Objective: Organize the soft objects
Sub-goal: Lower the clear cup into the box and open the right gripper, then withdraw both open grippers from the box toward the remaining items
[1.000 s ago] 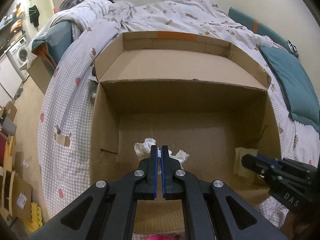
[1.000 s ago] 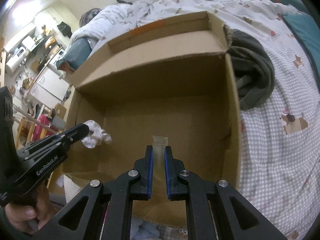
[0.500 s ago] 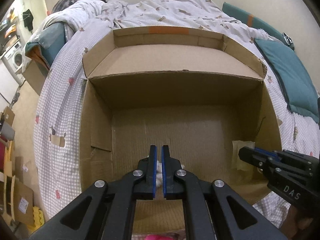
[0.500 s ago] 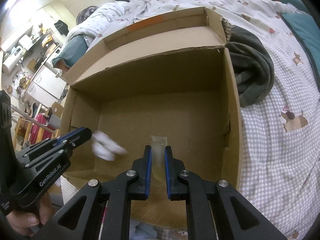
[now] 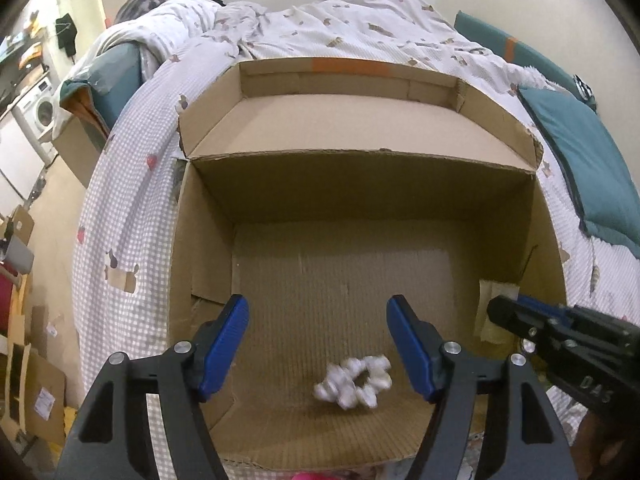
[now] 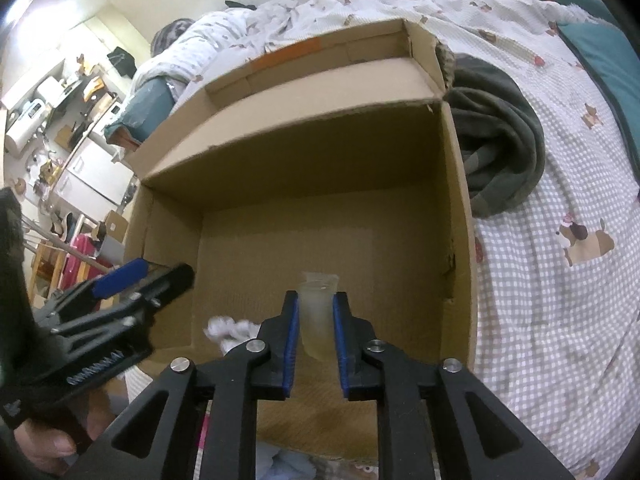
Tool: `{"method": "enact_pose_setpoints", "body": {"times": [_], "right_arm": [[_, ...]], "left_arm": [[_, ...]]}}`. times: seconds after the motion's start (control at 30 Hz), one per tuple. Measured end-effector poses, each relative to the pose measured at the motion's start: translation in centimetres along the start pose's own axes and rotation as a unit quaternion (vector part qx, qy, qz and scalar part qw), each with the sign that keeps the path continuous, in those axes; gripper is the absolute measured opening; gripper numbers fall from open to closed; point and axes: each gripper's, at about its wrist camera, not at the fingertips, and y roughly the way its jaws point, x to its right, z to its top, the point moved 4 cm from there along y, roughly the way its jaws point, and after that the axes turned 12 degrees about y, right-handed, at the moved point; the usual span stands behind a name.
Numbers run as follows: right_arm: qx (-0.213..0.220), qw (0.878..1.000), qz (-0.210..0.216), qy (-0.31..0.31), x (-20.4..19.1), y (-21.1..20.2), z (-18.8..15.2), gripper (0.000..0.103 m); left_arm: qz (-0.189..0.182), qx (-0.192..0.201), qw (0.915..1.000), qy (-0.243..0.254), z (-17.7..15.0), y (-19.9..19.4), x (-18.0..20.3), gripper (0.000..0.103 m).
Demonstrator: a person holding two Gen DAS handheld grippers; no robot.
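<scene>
A: Cardboard is what most of both views is filled with: one large open box point(image 5: 360, 184) is set on the bed point(image 5: 128, 208), its flaps folded outward. How many things are seen in it?

B: One is counted on the floor of the box: a white scrunchie point(image 5: 354, 380), blurred, lying near the front wall. A second item, a pale cloth piece point(image 6: 318, 314), is held above the box floor and is not resting on it.

A: And the tools?

B: Two are counted. The left gripper point(image 5: 318, 338) is held over the near edge of the box with its blue-padded fingers point(image 5: 224, 344) spread wide apart, nothing between them; the scrunchie is seen below and between them, apart from both. The right gripper point(image 6: 316, 332) is clamped on the pale cloth piece, which is pressed between its two blue pads and sticks out past the tips.

A: What is noted outside the box?

B: One dark green blanket point(image 6: 496, 140) is bunched against the right wall of the box in the right wrist view. One teal cushion point(image 5: 580, 168) is laid on the checked bedcover to the right. One washing machine point(image 5: 40, 112) is visible at the far left. A smaller cardboard box point(image 5: 76, 148) is seen beside the bed.
</scene>
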Motion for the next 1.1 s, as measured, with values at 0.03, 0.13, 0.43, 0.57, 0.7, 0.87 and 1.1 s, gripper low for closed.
{"method": "enact_pose_setpoints", "body": {"times": [0.03,0.13,0.43,0.57,0.7,0.87,1.1], "right_arm": [[0.005,1.0,0.004,-0.003,-0.2,-0.3,0.0,0.022],[0.019,1.0,0.012,-0.005,-0.2,-1.0,0.3,0.044],[0.044,0.998,0.034,0.006,0.1,-2.4,0.8,0.082],[0.039,0.999,0.031,0.012,0.3,-2.1,0.8,0.082],[0.042,0.999,0.029,0.016,0.0,-2.2,0.8,0.082],[0.04,0.999,0.032,0.018,-0.2,-2.1,0.7,0.082],[0.038,0.998,0.044,0.027,-0.5,-2.2,0.6,0.082]], "left_arm": [[0.001,0.0,1.0,0.002,0.0,0.0,0.1,0.069],[0.003,0.001,1.0,0.005,-0.1,0.0,0.2,0.069],[0.005,-0.001,1.0,0.004,-0.1,0.1,0.1,0.069],[0.005,-0.001,1.0,0.005,-0.1,0.1,0.1,0.069],[0.007,0.001,1.0,0.006,-0.2,0.1,0.1,0.069],[0.01,0.005,0.9999,0.006,-0.3,-0.2,-0.3,0.069],[0.006,0.011,0.9999,-0.002,-0.8,-2.0,-0.5,0.069]]}}
